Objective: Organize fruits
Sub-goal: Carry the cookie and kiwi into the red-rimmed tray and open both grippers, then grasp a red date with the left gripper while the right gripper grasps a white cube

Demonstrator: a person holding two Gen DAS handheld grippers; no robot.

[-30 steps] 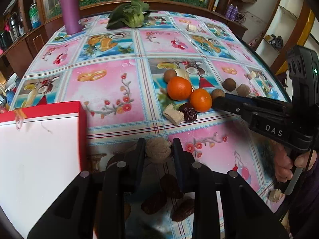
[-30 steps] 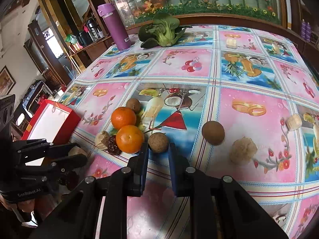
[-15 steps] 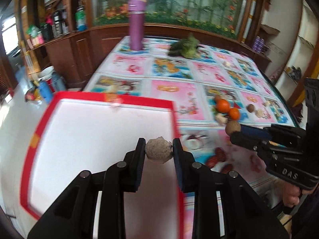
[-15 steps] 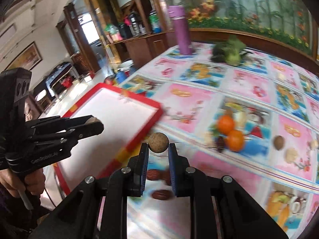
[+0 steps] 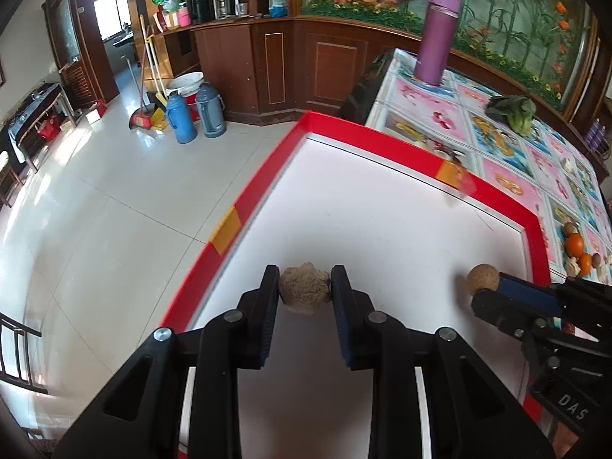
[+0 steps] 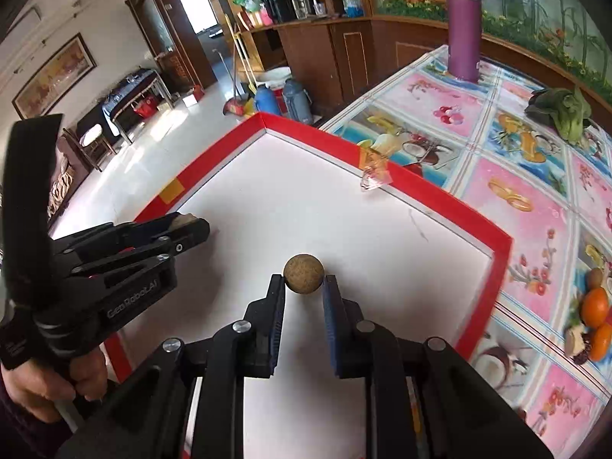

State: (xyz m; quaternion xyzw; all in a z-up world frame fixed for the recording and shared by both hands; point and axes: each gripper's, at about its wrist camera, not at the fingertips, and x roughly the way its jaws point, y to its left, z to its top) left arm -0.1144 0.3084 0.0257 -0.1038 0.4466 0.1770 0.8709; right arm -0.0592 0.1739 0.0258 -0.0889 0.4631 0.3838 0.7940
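My left gripper (image 5: 305, 287) is shut on a rough beige lumpy fruit (image 5: 304, 293), held over the white floor of the red-rimmed tray (image 5: 264, 176). My right gripper (image 6: 304, 287) is shut on a smooth round brown fruit (image 6: 303, 273), also above the tray (image 6: 432, 187). In the left wrist view the right gripper (image 5: 493, 287) comes in from the right with the brown fruit (image 5: 482, 277) at its tip. The right wrist view has the left gripper (image 6: 191, 223) at left, a hand (image 6: 42, 390) on its handle. Two oranges (image 6: 596, 311) lie on the table.
The tray overhangs the table's left edge above a tiled floor (image 5: 95, 229). A purple flask (image 6: 464, 19) and a leafy green vegetable (image 6: 566, 113) stand at the far end of the patterned tablecloth (image 6: 524, 199). Small fruits and pieces lie around the oranges (image 5: 575, 248).
Both grippers lifted their fruits off the tablecloth and carried them left, from beside the oranges to above the white tray. The jaws stayed shut on the fruits throughout.
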